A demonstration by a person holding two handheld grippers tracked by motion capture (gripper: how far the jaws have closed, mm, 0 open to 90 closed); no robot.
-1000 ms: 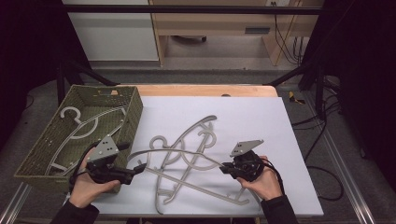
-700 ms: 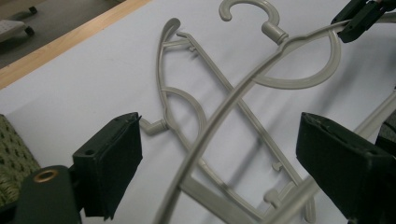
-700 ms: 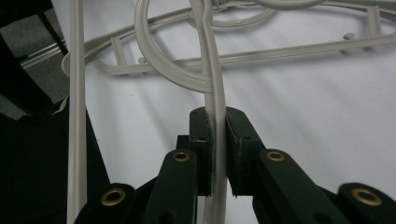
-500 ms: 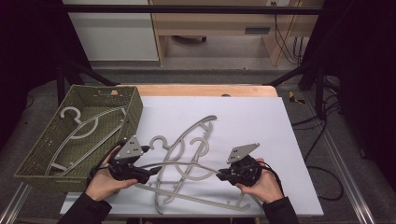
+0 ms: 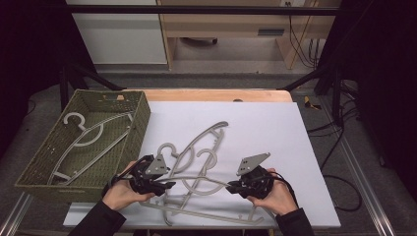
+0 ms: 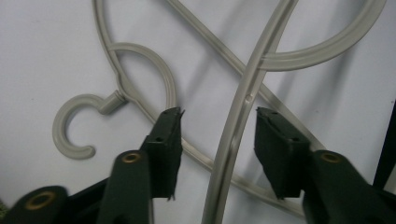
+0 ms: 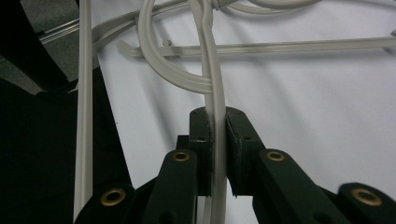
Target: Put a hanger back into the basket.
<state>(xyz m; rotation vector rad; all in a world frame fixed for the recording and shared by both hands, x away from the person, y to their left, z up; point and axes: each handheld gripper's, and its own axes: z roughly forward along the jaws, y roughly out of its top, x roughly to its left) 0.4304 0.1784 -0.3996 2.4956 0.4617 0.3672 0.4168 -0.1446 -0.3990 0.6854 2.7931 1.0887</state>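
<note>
Clamping hanger arm (image 7: 212,79), your right gripper (image 7: 215,126) jaws pinch tight; your left gripper (image 6: 217,140) jaws apart, straddling same grey arm untouched.

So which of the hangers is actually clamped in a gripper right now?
The top hanger of the tangled pile on the white table: the right gripper is shut on its arm. The basket's hanger lies untouched.

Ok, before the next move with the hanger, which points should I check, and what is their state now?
1. Right gripper shut on the hanger bar: ok.
2. Left gripper closed on the same bar: not ok, jaws open around it.
3. Hanger free of the other hangers: not ok, they overlap.
4. Space in the basket: ok, one hanger lies inside.
5. Hooks not caught together: cannot tell.
</note>
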